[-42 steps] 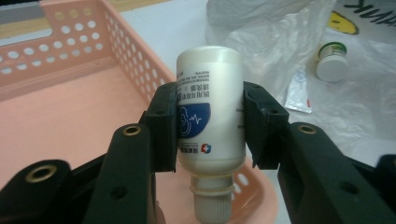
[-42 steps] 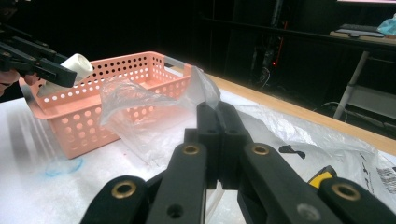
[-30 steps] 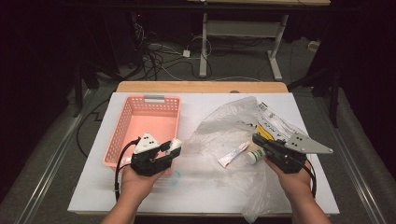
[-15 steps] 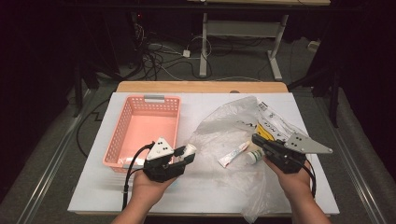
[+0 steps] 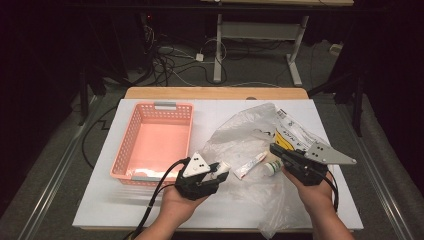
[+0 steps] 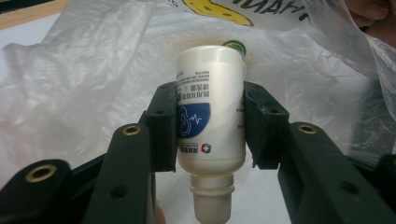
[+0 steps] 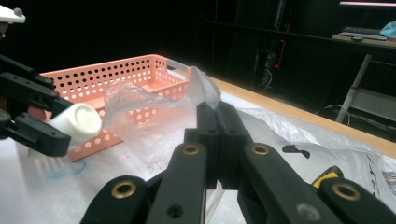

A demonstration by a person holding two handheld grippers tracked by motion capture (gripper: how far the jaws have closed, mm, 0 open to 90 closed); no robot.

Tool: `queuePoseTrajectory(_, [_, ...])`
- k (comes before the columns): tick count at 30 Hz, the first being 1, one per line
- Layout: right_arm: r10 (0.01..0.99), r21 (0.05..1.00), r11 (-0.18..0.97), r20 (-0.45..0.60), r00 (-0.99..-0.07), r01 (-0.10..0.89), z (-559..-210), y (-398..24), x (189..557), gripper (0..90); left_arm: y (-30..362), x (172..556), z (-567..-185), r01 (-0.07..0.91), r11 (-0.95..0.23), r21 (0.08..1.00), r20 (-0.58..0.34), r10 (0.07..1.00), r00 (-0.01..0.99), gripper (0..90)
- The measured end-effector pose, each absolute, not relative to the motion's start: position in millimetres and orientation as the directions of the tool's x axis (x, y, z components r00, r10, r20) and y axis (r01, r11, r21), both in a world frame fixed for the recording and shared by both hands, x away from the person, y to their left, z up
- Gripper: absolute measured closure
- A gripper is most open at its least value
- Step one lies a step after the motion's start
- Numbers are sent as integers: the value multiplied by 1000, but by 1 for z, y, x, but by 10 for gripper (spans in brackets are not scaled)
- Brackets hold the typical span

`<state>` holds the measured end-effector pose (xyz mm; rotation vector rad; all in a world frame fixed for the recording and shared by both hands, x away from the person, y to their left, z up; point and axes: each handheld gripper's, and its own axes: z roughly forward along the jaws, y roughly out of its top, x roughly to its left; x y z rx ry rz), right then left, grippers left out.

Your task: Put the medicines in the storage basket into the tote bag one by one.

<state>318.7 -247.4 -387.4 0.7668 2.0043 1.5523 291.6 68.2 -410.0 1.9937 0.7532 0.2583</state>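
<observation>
— Dark floor and cables lie behind the white worktop (image 5: 165, 210). Where is the bottle?

— The white bottle (image 6: 211, 112) sits between the jaws of the left claw (image 5: 216, 172), near the worktop's front edge, just off the front right corner of the pink basket (image 5: 152, 142). The pads press on its sides at mid-body, so the claw is holding it at a middling width. In the left gripper view its cap end points back toward the hand and its base points away, toward the plastic bag (image 5: 250, 135).

— And the right claw?

— The right claw (image 5: 276, 149) is toward the right side of the worktop, jaws pressed together on a fold of the bag's film, which rises above the tips in the right gripper view.

— What else lies on the bag?

— A white tube (image 5: 250, 165) and a small green-capped bottle (image 5: 272, 167), side by side, just in front of the right claw.
</observation>
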Motion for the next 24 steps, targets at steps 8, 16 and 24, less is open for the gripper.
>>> queuePoseTrajectory(8, [691, 970, 197, -35, -722, 141, -389, -247, 319, 900, 50, 297, -415, 400, -372, 838, -118, 592, 797, 580])
queuePoseTrajectory(16, [691, 970, 193, -29, -722, 146, -389, -246, 320, 900, 29, 309, -422, 397, -376, 837, -115, 588, 800, 580])
queuePoseTrajectory(24, [692, 971, 189, -28, -721, 144, -389, -246, 322, 900, 12, 328, -437, 387, -373, 843, -99, 599, 794, 580])
